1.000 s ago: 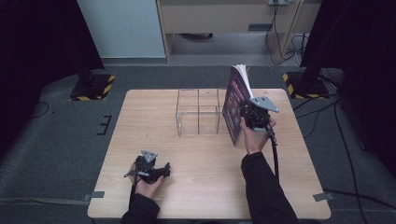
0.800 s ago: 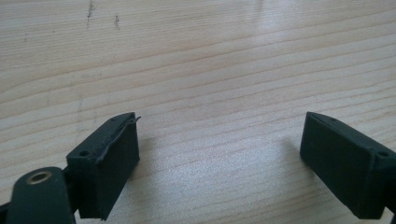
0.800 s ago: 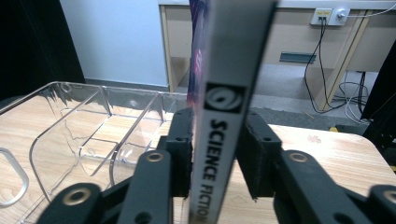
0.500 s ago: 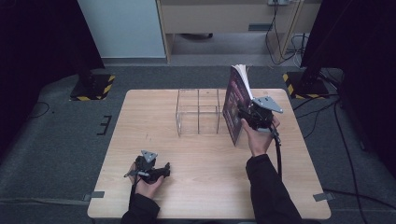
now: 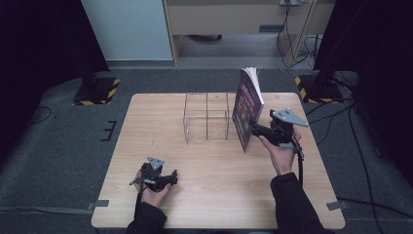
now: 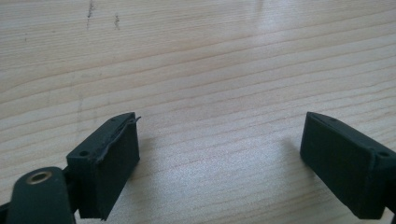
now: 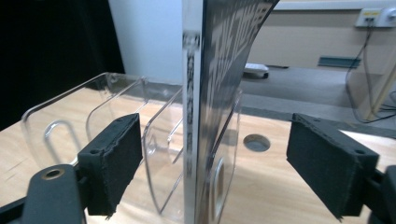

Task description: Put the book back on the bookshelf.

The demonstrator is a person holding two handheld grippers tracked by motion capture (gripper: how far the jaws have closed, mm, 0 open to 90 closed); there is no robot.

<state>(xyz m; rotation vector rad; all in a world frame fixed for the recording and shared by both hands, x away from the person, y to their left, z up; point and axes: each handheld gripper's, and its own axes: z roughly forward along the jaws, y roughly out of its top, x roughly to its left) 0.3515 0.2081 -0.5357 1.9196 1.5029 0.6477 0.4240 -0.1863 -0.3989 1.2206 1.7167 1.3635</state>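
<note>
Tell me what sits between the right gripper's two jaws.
In the right gripper view the book stands upright between the open jaws of the right gripper, spine toward the camera, touching neither pad; behind it is the clear acrylic rack.

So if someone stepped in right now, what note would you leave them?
Right hand-held gripper: jaws have just been opening, pads off the book standing between them.
Left hand-held gripper: open, holding nothing, low over the table.
Book: upright against the right end of the clear rack, not visibly in a slot.
Done: book stood up and let go.
Left: probably draw the right gripper back and check the book stays up.
</note>
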